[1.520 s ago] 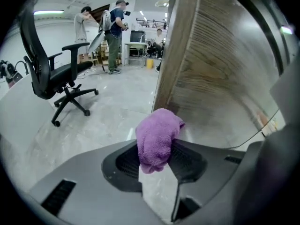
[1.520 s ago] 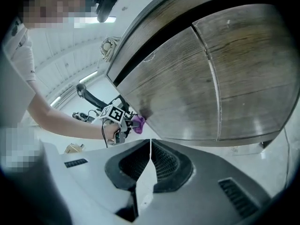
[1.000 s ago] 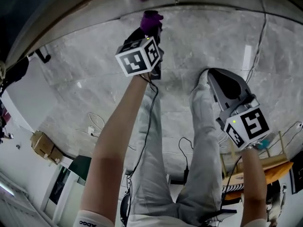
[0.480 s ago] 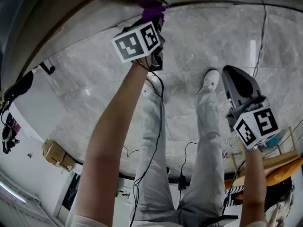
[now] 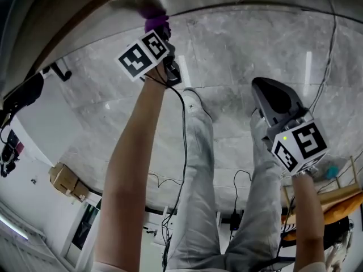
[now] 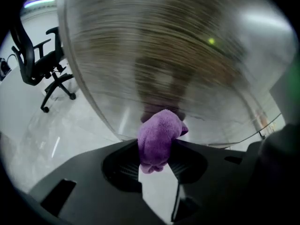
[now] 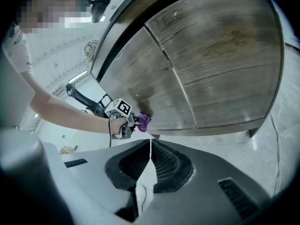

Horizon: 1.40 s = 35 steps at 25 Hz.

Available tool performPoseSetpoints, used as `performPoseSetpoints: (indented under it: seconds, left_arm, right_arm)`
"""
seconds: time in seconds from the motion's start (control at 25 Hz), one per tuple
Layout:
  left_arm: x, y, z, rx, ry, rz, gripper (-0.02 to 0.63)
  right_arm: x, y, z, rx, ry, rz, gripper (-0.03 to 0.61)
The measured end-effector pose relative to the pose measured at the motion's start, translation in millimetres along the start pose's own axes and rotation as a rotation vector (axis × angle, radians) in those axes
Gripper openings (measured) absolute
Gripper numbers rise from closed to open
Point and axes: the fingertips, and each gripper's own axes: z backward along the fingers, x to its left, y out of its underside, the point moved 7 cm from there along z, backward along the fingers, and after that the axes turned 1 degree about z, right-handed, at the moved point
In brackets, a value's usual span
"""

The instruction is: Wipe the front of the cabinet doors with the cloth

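Observation:
A purple cloth (image 6: 159, 139) is pinched in my left gripper (image 6: 157, 150), which is shut on it and presses it against the lower part of the wood-grain cabinet door (image 6: 187, 64). From the head view the cloth (image 5: 156, 22) sits at the door's bottom edge, just past the left gripper (image 5: 162, 36). The right gripper view shows two cabinet doors (image 7: 215, 64), with the cloth (image 7: 144, 121) low on the left one. My right gripper (image 7: 150, 143) is shut with nothing in it and hangs away from the cabinet, over the floor (image 5: 271, 95).
The person's legs (image 5: 195, 169) stand on the marble floor below the cabinet. Cables (image 5: 238, 177) trail on the floor. There is a black office chair (image 6: 40, 60) to the left, a cardboard box (image 5: 64, 180) further back and an orange-topped rack (image 5: 339, 200) at the right.
The left gripper has slid the cloth leftward along the bottom of the door. The right gripper stays about where it was, still shut.

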Motion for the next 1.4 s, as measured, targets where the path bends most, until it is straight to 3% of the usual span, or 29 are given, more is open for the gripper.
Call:
performPoseSetpoints:
  seconds: [0.28, 0.44, 0.64, 0.76, 0.92, 1.12, 1.24, 1.4]
  left_arm:
    - [115.3, -27.8, 26.8, -0.017, -0.07, 0.038, 0.149]
    - [121.7, -28.2, 28.8, -0.019, -0.074, 0.017, 0.149]
    - [146.0, -31.8, 43.9, -0.048, -0.125, 0.099, 0.149]
    - [151.0, -11.4, 53.1, -0.004, -0.142, 0.013, 0.149]
    - [111.0, 37.1, 45.7, 0.067, -0.112, -0.054, 0.149]
    - [4.2, 78.9, 9.5, 0.096, 0.041, -0.076, 0.149]
    - [-64.9, 93.5, -13.7, 0.115, 0.099, -0.131, 0.149]
    - [-148.7, 92.6, -42.6, 0.12, 0.179, -0.197, 0.149]
  right_arm:
    - [61.1, -6.6, -60.1, 0.031, -0.028, 0.043, 0.028]
    - [57.7, -6.6, -69.1, 0.015, -0.035, 0.036, 0.028]
    - [69.4, -14.6, -71.2, -0.034, -0.044, 0.0, 0.028]
    - [77.5, -14.0, -66.8, -0.045, -0.055, -0.021, 0.028]
    - [63.8, -7.5, -38.4, -0.022, -0.077, -0.003, 0.028]
    - [26.7, 17.8, 5.1, 0.084, -0.135, 0.087, 0.028]
    - [3.0, 31.2, 31.8, 0.13, -0.13, 0.081, 0.028]
    - [-31.6, 38.5, 61.7, 0.109, -0.092, 0.053, 0.028]
